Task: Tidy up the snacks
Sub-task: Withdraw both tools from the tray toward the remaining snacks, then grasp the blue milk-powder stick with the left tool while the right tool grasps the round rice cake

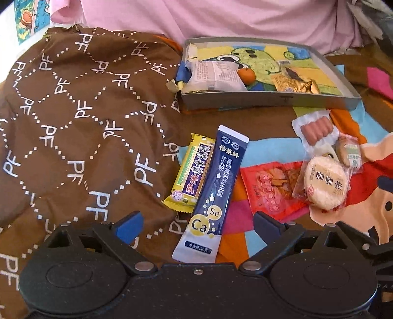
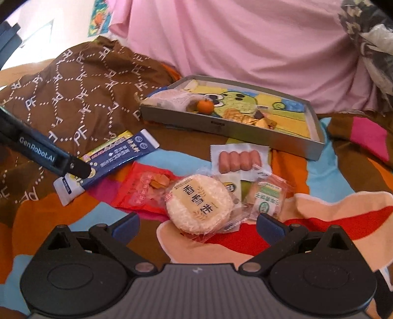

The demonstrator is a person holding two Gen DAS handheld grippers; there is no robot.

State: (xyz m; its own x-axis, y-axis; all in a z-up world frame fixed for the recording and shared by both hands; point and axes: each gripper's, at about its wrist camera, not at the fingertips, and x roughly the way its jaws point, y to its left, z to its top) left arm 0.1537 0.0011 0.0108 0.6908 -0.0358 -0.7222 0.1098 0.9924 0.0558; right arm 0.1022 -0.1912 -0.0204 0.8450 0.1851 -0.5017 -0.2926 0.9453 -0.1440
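Snacks lie on a colourful bedspread in front of a grey tray (image 1: 270, 101) (image 2: 186, 120). A dark blue stick sachet (image 1: 213, 189) (image 2: 115, 157) lies between the fingers of my open left gripper (image 1: 199, 227), beside a yellow bar (image 1: 190, 171). A round rice cracker (image 1: 325, 184) (image 2: 199, 206) in clear wrap sits just ahead of my open right gripper (image 2: 199, 225). Around it are a red packet (image 1: 270, 186) (image 2: 142, 189), a sausage pack (image 1: 316, 128) (image 2: 239, 159) and a small biscuit pack (image 1: 348, 152) (image 2: 267, 198). The tray holds a white packet (image 1: 213, 74), an orange (image 1: 246, 75) (image 2: 205, 106) and a gold wrapper (image 1: 294, 83).
A brown cloth printed "PF" (image 1: 73, 122) (image 2: 73, 93) covers the left side. Pink fabric (image 1: 221, 17) (image 2: 233, 41) rises behind the tray. The left gripper's dark finger (image 2: 49, 154) reaches in from the left in the right wrist view, over the sachet.
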